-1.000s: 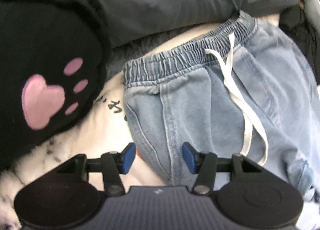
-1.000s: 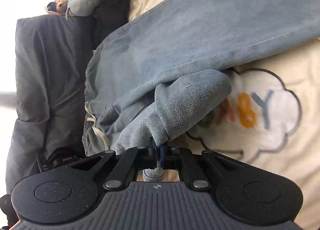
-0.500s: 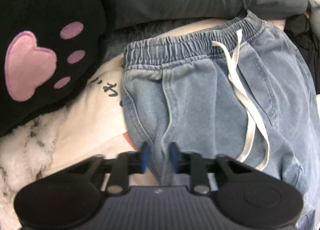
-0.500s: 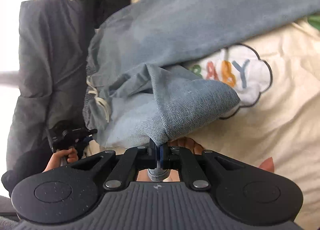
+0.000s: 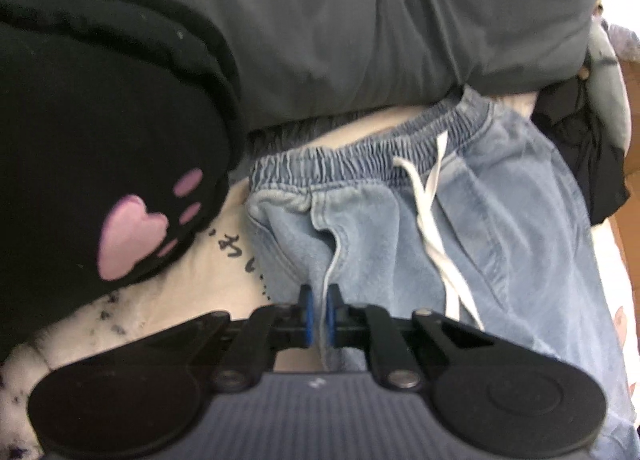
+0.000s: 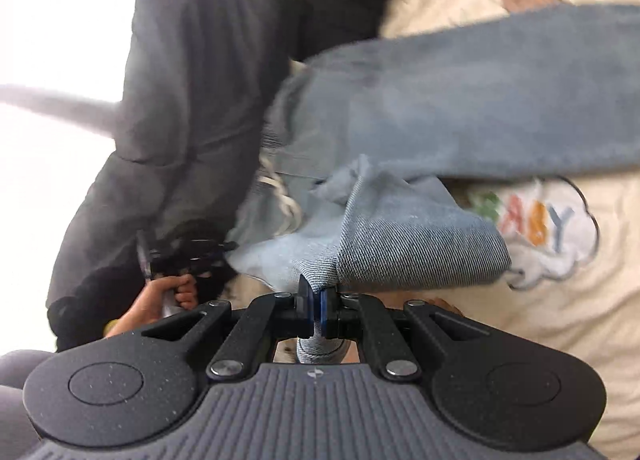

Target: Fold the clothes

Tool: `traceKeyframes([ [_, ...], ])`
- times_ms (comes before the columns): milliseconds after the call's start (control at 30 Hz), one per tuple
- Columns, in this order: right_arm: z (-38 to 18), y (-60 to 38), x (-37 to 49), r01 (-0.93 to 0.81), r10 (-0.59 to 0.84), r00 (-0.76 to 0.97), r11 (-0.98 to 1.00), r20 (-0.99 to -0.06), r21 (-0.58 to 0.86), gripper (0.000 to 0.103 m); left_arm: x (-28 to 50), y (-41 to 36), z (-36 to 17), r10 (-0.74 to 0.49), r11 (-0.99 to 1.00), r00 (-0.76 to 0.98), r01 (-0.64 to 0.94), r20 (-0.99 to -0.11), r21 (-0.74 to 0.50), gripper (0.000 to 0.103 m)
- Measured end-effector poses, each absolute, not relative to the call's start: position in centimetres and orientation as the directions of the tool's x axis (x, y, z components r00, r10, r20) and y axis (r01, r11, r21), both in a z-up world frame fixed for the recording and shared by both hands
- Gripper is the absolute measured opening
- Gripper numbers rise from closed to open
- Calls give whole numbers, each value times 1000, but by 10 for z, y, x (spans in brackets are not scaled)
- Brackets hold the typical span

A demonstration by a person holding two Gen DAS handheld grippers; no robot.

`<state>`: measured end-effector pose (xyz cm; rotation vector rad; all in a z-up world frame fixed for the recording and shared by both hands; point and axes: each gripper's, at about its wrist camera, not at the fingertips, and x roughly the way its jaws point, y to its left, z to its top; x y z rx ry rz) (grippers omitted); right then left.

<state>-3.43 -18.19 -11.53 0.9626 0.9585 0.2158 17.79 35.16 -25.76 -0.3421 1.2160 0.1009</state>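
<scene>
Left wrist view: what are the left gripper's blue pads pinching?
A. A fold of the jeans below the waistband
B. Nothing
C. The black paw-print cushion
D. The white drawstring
A: the left gripper has a ridge of denim from the jeans pressed between its pads, while the drawstring lies off to the right, untouched.

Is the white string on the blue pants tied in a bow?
No, the white string hangs loose in two untied strands down the front of the blue pants in the left wrist view.

Coloured letters reading "BABY" sit in a white cloud patch [image 6: 548, 232] on the cream blanket [image 6: 560, 340].
</scene>
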Motion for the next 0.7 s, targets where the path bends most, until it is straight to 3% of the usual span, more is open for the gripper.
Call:
traceKeyframes([
  [233, -78, -178, -16, 127, 602, 621, 555, -502, 822, 1, 189, 359, -252, -102, 939, 354, -273, -930, -207, 7],
  [700, -168, -218, 82, 242, 482, 673, 572, -560, 783, 2, 197, 354, -278, -71, 944, 313, -285, -947, -165, 7],
])
